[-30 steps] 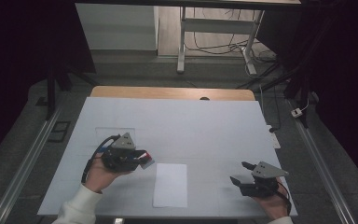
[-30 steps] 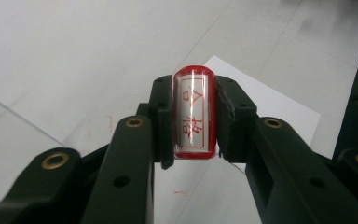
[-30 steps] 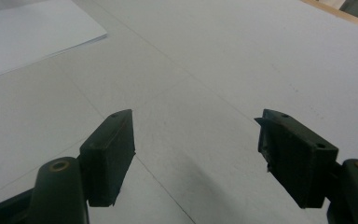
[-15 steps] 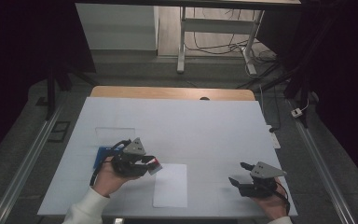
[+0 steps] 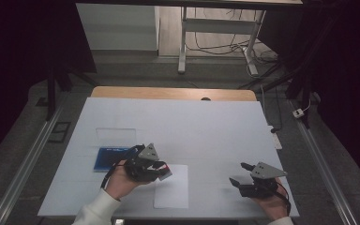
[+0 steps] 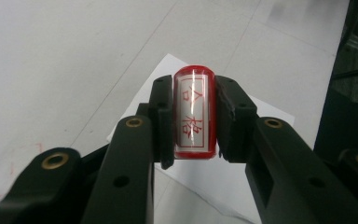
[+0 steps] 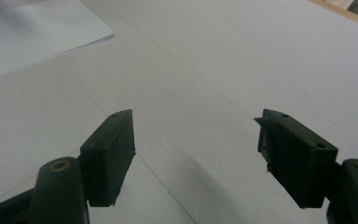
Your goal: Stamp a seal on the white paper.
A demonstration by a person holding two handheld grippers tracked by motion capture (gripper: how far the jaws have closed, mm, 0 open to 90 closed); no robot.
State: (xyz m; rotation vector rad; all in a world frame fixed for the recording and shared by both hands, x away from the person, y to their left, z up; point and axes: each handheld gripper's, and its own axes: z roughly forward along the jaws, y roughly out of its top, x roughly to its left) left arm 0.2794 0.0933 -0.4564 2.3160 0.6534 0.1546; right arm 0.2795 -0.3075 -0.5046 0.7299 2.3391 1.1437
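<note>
My left gripper [image 6: 194,112] is shut on a red stamp [image 6: 194,114] with a white label bearing red characters. In the high view the left gripper [image 5: 161,169] hovers at the left edge of a white sheet of paper [image 5: 173,192] near the table's front, the stamp [image 5: 165,169] showing at its tip. A blue ink pad [image 5: 110,157] with its clear lid [image 5: 116,136] open lies behind and to the left. My right gripper [image 5: 240,174] rests at the front right, and its jaws [image 7: 196,154] stand wide open over bare table.
The white table top [image 5: 192,126] has a wooden strip [image 5: 168,93] along its far edge. Metal rails [image 5: 28,164] run along both sides on the floor. A table leg frame and cables [image 5: 215,42] stand beyond.
My left gripper carried the stamp rightward and slightly down, from over the ink pad to the paper's left edge. The ink pad is uncovered to view. The right gripper stayed put.
</note>
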